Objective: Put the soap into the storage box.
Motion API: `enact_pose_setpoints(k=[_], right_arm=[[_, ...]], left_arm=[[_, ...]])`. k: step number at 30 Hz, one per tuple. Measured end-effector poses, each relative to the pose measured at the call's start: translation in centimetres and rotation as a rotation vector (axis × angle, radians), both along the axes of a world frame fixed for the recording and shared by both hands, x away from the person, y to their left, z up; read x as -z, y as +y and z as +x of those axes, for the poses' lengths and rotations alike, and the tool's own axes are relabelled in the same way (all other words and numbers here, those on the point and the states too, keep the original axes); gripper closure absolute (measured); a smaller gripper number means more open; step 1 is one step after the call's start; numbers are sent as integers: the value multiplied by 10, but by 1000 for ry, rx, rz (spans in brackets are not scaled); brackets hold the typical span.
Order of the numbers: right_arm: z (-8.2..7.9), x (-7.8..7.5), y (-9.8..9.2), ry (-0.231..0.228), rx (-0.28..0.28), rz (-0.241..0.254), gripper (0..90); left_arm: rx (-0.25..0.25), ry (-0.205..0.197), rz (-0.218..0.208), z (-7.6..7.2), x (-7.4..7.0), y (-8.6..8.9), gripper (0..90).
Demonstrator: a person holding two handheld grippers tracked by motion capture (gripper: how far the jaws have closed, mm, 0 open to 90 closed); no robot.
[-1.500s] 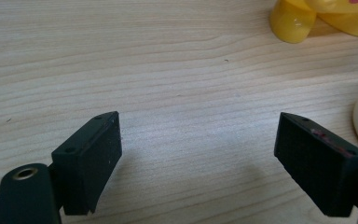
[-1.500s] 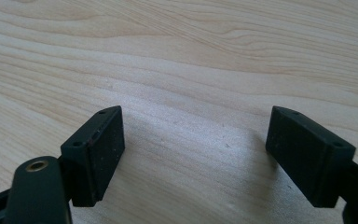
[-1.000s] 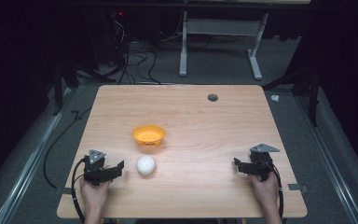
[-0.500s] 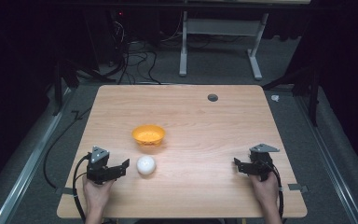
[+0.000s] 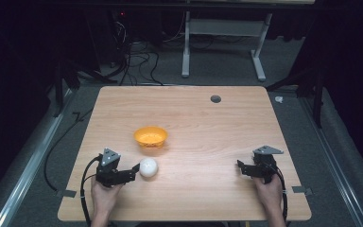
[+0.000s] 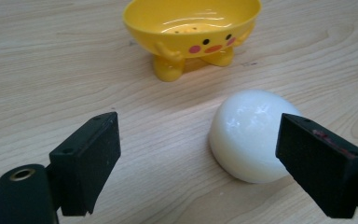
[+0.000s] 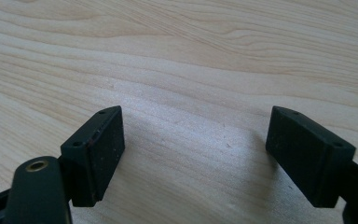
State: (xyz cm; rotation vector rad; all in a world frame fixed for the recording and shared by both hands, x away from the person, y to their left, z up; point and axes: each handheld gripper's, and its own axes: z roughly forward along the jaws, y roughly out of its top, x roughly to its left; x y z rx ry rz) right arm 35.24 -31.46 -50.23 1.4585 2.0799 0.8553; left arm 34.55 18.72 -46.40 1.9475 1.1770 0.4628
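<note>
The high view looks forward and down over the whole wooden table [image 5: 208, 127] from above my side. My left gripper's [image 6: 198, 161] camera sits low, close to the tabletop, facing the white ball [image 6: 251, 135] and yellow bowl [image 6: 193, 32] — both also seen from above. My right gripper's [image 7: 193, 154] camera skims bare wood.

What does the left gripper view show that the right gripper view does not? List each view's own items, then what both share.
Left gripper view alone: a white ball partly between the open jaws of the left tool, nearer one jaw, and a yellow bowl with a painted face and small feet standing beyond it.
Right gripper view alone: the right tool, jaws open, with bare wood between them.
Shared: two black jaws spread apart over the wooden table.
</note>
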Motion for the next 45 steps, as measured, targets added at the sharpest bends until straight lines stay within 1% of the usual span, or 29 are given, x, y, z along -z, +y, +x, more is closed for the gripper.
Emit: enact_pose_setpoints(k=[3, 5, 6, 8, 9, 10, 16, 19, 27, 29, 30, 34, 35, 36, 45], right_arm=[[0, 0, 0, 0, -3, -1, 204], [0, 0, 0, 0, -1, -1, 204], [0, 0, 0, 0, -1, -1, 204], [0, 0, 0, 0, 0, 0, 204], [0, 0, 0, 0, -2, 0, 204], [0, 0, 0, 0, -2, -1, 204], [0, 0, 0, 0, -2, -1, 204], [0, 0, 0, 0, -3, -1, 204], [0, 0, 0, 0, -3, 0, 204], [0, 0, 0, 0, -3, -1, 204], [0, 0, 0, 0, -2, -1, 204], [0, 0, 0, 0, -3, -1, 204], [0, 0, 0, 1, -1, 0, 204], [0, 0, 0, 0, -3, -1, 204], [0, 0, 0, 0, -2, -1, 204]], left_arm=[[24, -4, 1, 0, 1, -8, 144], [46, 4, 18, 0, 1, -12, 140], [46, 4, 18, 0, 1, -12, 136], [67, 8, 27, 1, 2, -19, 134], [67, 8, 27, 1, 2, -19, 133], [74, 9, 37, 2, 3, -22, 133], [88, 16, 34, 4, 5, -29, 131], [103, 23, 43, 5, 7, -34, 129], [116, 32, 55, 7, 11, -42, 128], [118, 36, 64, 8, 12, -44, 128], [117, 36, 78, 9, 14, -47, 128], [122, 39, 94, 10, 17, -51, 126], [125, 41, 103, 10, 18, -53, 124], [127, 41, 123, 10, 20, -56, 123], [125, 52, 139, 14, 25, -60, 122]])
